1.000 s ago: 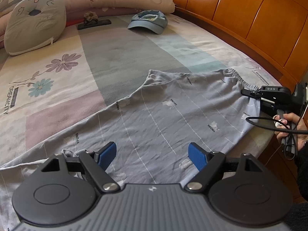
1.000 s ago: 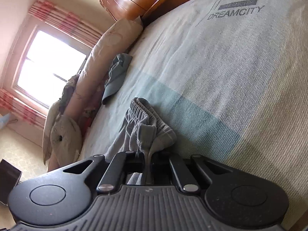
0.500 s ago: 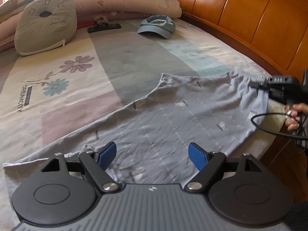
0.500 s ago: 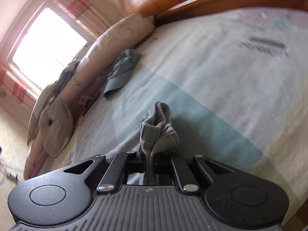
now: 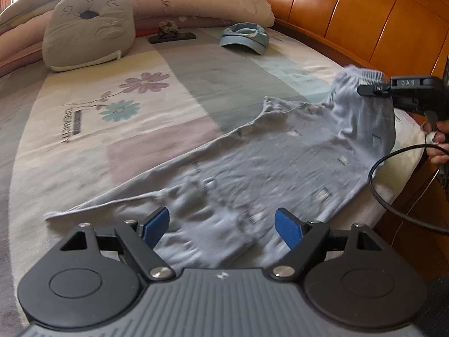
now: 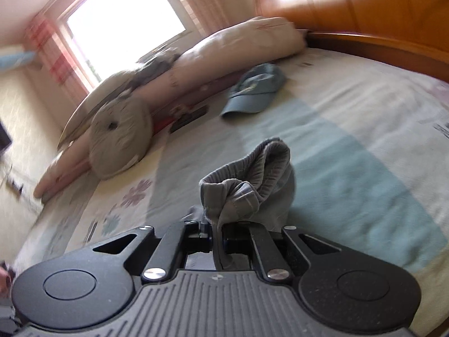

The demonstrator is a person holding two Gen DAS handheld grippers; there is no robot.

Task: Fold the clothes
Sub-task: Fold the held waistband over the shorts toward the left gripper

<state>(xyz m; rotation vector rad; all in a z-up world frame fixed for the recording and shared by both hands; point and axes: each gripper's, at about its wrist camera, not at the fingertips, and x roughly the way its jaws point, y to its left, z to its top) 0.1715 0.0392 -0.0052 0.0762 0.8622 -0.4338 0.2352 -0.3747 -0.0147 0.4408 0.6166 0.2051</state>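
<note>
1. I am clenching my right gripper (image 6: 217, 233) on the elastic waistband of the grey trousers (image 5: 280, 168), and that bunched corner is hanging in the air off the bed (image 5: 196, 64).
2. My left gripper (image 5: 221, 224) is standing released with its blue pads (image 5: 155, 224) wide apart, hovering over the leg end of the trousers and gripping nothing.
3. The trousers are lying along the near edge of the bed, legs together, the waist end rising toward the wooden headboard (image 5: 364, 19) side.
4. I am judging the fold as only just starting: the waist is lifted but not laid over the legs, so every fold and the final smoothing are waiting to be done.
5. Counting: I am seeing one pair of trousers, one blue cap (image 5: 244, 38) far up the bed from them, one grey cushion (image 5: 89, 36) and one long bolster (image 5: 196, 2) at the bed's far end, and two grippers.
</note>
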